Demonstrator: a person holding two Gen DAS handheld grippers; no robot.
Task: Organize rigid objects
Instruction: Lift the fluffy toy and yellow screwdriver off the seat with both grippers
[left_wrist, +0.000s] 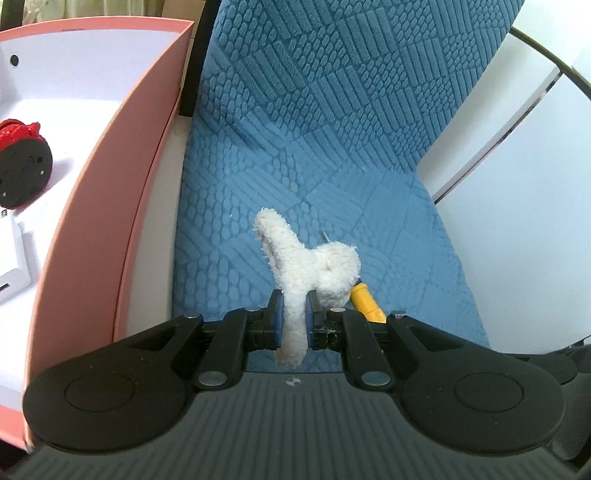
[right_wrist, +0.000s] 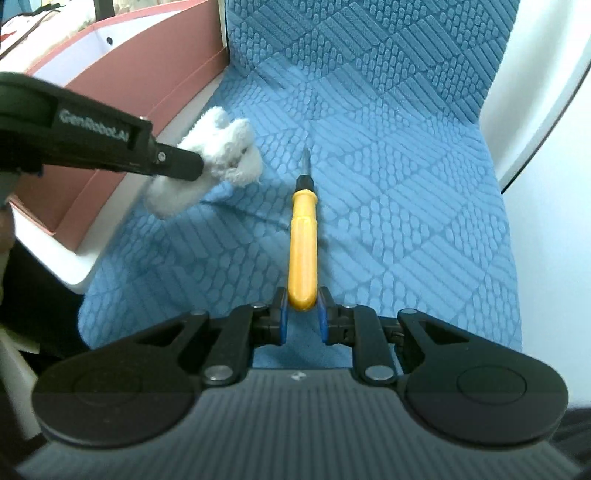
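My left gripper (left_wrist: 294, 300) is shut on a white plush toy (left_wrist: 306, 266) and holds it above the blue textured cushion (left_wrist: 332, 147). In the right wrist view the left gripper (right_wrist: 199, 166) comes in from the left with the plush toy (right_wrist: 225, 151) in it. A yellow-handled screwdriver (right_wrist: 303, 243) lies on the cushion (right_wrist: 406, 184), tip pointing away. My right gripper (right_wrist: 302, 301) has its jaws around the butt of the handle, close on both sides. The handle's end also shows in the left wrist view (left_wrist: 365, 301), behind the plush toy.
A pink box (left_wrist: 122, 184) with a white inside stands left of the cushion; it holds a red and black round object (left_wrist: 20, 166) and a white device (left_wrist: 11, 266). The box also shows in the right wrist view (right_wrist: 140, 74). White surfaces lie to the right.
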